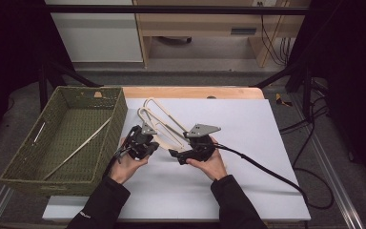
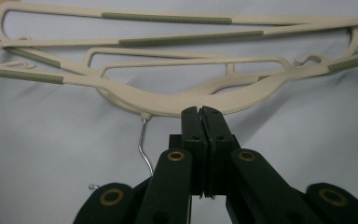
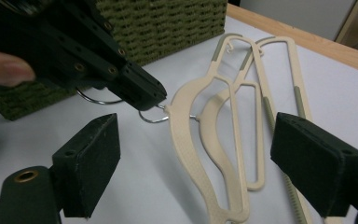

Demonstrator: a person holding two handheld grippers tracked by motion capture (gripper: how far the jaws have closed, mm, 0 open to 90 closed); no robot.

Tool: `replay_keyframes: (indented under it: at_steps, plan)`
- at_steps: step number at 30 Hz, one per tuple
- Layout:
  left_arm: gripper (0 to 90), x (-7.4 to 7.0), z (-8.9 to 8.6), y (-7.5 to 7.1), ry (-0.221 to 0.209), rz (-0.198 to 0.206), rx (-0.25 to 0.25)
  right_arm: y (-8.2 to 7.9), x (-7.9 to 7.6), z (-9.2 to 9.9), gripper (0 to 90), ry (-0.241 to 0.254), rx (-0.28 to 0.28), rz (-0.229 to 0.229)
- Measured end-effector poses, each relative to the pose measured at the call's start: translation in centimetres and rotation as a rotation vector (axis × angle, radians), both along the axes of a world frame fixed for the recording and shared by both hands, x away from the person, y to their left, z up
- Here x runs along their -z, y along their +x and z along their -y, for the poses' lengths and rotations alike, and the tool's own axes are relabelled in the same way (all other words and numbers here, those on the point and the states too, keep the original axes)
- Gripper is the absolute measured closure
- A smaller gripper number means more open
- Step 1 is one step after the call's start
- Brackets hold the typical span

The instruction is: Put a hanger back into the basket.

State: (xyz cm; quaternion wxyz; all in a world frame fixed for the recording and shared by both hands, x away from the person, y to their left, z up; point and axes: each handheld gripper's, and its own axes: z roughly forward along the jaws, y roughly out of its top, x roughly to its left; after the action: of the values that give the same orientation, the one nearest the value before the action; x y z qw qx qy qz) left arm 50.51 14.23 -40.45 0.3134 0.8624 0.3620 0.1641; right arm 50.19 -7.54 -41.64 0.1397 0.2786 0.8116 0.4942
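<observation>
Two cream hangers (image 1: 158,125) lie overlapped on the white table sheet (image 1: 248,143), just right of the green woven basket (image 1: 64,138). One hanger (image 1: 76,150) already lies inside the basket, so the work in hand looks like moving hangers into it one at a time.

Left gripper (image 2: 202,112): jaws pressed together, tips at the neck of the nearer hanger where its wire hook (image 2: 143,140) leaves the body. In the right gripper view the left gripper's tips (image 3: 154,95) sit right at that hook; whether they pinch the wire itself is hard to tell, since the tips cover it.

Right gripper (image 3: 196,163): jaws wide, nothing between the pads, the hanger bodies lying on the sheet ahead of them.

Judgement: the pick-up step is under way. The next move calls for parting the top hanger from the one beneath, likely with the right gripper steadying a body, then a lift toward the basket.
</observation>
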Motion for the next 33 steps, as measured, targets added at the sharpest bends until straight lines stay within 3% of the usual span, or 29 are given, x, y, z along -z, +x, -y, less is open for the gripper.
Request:
replay_keyframes:
  at_steps: [6,8,18,29,33]
  plan:
    - [88.7,-0.3,0.2,-0.2,0.000,-0.005,-0.004,0.3,1.2,-1.4,21.2,-0.075,-0.014,0.002]
    - [88.7,-0.5,0.3,-0.3,0.006,-0.006,-0.006,0.4,1.5,-1.6,23.8,-0.075,-0.016,-0.003]
    - [88.7,-0.8,0.8,-0.7,0.002,-0.004,0.003,0.6,2.9,-2.0,43.1,-0.156,-0.021,-0.005]
    - [88.6,-0.8,1.1,-0.9,-0.011,-0.015,0.005,0.6,3.6,-2.2,70.0,-0.199,-0.070,0.011]
    - [88.6,-0.8,1.1,-0.9,-0.019,-0.019,0.006,0.5,3.7,-2.2,71.3,-0.219,-0.084,0.025]
